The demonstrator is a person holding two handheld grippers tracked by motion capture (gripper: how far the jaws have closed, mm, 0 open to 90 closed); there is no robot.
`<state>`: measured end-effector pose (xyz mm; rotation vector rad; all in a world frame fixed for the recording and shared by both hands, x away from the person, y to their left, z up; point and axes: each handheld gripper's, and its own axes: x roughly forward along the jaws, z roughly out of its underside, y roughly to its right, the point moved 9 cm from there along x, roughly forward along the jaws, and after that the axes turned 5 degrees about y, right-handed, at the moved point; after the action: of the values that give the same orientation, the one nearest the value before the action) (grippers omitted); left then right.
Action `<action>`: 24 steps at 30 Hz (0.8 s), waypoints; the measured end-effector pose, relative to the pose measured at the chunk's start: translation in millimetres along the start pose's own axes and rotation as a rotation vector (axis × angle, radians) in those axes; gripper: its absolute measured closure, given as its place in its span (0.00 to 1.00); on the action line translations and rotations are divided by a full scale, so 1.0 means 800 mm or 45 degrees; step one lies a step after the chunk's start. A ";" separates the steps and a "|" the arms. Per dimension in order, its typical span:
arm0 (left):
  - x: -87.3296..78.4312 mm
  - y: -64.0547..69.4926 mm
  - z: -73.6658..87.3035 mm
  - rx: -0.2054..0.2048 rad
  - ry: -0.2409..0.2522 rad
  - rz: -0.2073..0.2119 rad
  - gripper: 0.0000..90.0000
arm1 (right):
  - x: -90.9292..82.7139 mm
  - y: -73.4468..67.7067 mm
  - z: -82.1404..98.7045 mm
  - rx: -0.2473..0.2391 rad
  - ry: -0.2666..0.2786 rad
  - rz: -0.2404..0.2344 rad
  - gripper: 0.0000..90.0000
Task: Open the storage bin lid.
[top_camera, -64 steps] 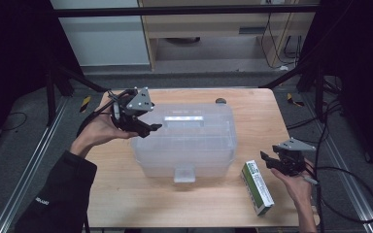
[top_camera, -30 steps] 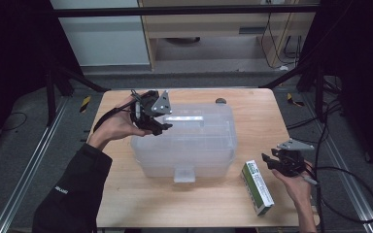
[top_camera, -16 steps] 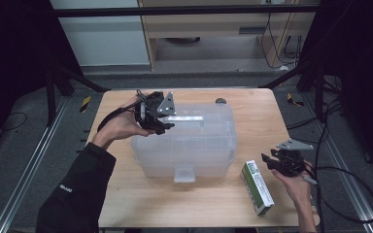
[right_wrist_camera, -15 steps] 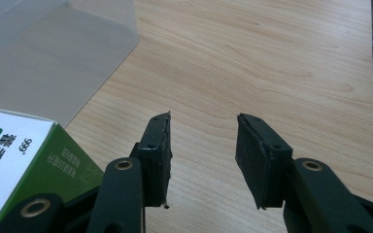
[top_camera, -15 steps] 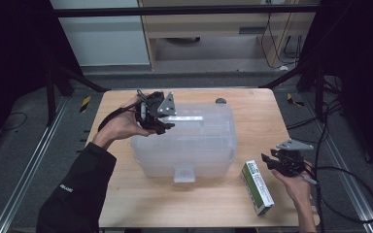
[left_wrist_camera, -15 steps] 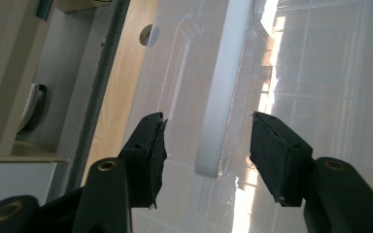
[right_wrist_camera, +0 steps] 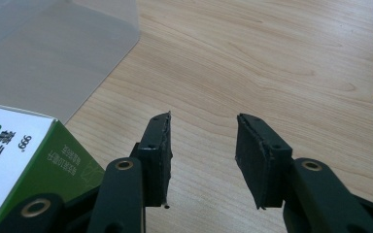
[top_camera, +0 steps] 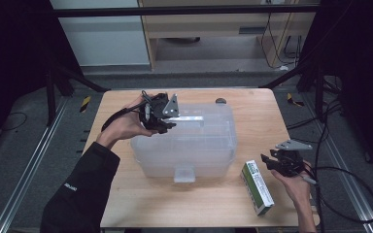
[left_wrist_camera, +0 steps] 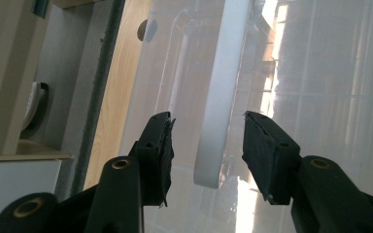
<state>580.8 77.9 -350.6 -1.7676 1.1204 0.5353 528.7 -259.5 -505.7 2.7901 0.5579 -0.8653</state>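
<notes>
Dark floor and black frame legs surround my wooden table (top_camera: 252, 121), with a pale cabinet behind it. Biggest thing on the table is the clear plastic box (top_camera: 187, 145), sitting near the middle with its lid on and a white handle bar (top_camera: 187, 118) running along the top.

My left gripper (top_camera: 161, 115) is up at the left end of that lid. In the left gripper view the handle bar (left_wrist_camera: 218, 97) runs straight up between my two jaws, with its rounded end sitting just ahead of them. Those jaws have just been closing in on the bar, but I still see a gap on each side, so the pads are not pressing on it. It stands about half open, holding nothing.

My right gripper (top_camera: 284, 160) hovers low over the table's right edge, well apart from the box. Its jaws stand about half open with bare wood between them, gripping nothing.

Just beside it, on its left, lies a green and white carton (top_camera: 257, 187), flat on the table in front of the box's right corner. In the right gripper view the carton (right_wrist_camera: 24, 160) sits just left of my left jaw, and the box's corner (right_wrist_camera: 53, 48) shows farther off.

A small dark round object (top_camera: 220, 101) rests on the table behind the box.
</notes>
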 end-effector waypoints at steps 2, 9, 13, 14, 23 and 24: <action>0.002 0.001 0.000 0.005 -0.005 0.001 0.62 | 0.000 0.000 0.000 0.001 -0.002 0.000 0.63; 0.010 0.002 0.000 0.034 -0.037 0.003 0.64 | 0.000 0.000 0.001 -0.001 -0.010 0.000 0.64; 0.011 0.002 0.001 0.037 -0.056 0.001 0.67 | 0.000 0.000 0.001 -0.001 -0.011 0.002 0.64; 0.011 0.002 0.001 0.035 -0.053 0.003 0.68 | 0.001 0.000 0.001 -0.002 -0.011 -0.001 0.64; 0.014 0.004 0.002 0.044 -0.075 0.010 0.74 | 0.001 -0.001 0.001 -0.007 -0.012 -0.004 0.64; 0.015 0.005 0.002 0.045 -0.078 0.011 0.75 | 0.001 -0.001 0.001 -0.008 -0.013 -0.004 0.64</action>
<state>583.5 73.1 -361.8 -1.7056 1.0894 0.5683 528.6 -258.6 -507.1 2.7781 0.5628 -0.8766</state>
